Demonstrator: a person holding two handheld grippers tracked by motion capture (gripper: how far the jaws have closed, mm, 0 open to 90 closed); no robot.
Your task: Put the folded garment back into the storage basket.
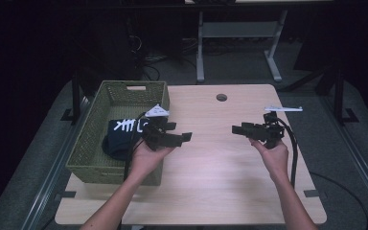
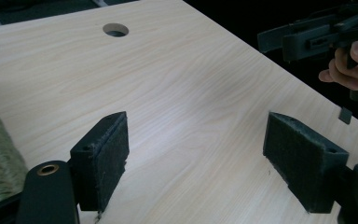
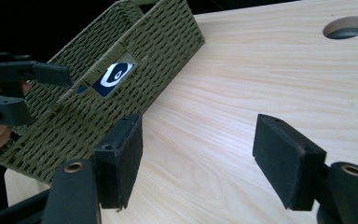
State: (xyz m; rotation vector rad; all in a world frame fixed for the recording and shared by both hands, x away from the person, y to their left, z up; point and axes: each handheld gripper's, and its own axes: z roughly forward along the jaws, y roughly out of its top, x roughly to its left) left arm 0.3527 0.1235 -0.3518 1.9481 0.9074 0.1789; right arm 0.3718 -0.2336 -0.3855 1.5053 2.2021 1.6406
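Both tongs stand released with nothing between their pads: the left gripper [image 1: 184,137] hovers just beside the woven basket [image 1: 90,143], the right gripper [image 1: 237,129] well apart over bare table [image 1: 211,163]. The dark folded garment [image 1: 120,136] lies in the basket, behind the left gripper. Best to swing that gripper back over the rim and descend squarely before closing.

Light wood table [image 1: 211,158] w/ cable hole [image 1: 222,97]; green woven basket [image 1: 93,143] at left edge.
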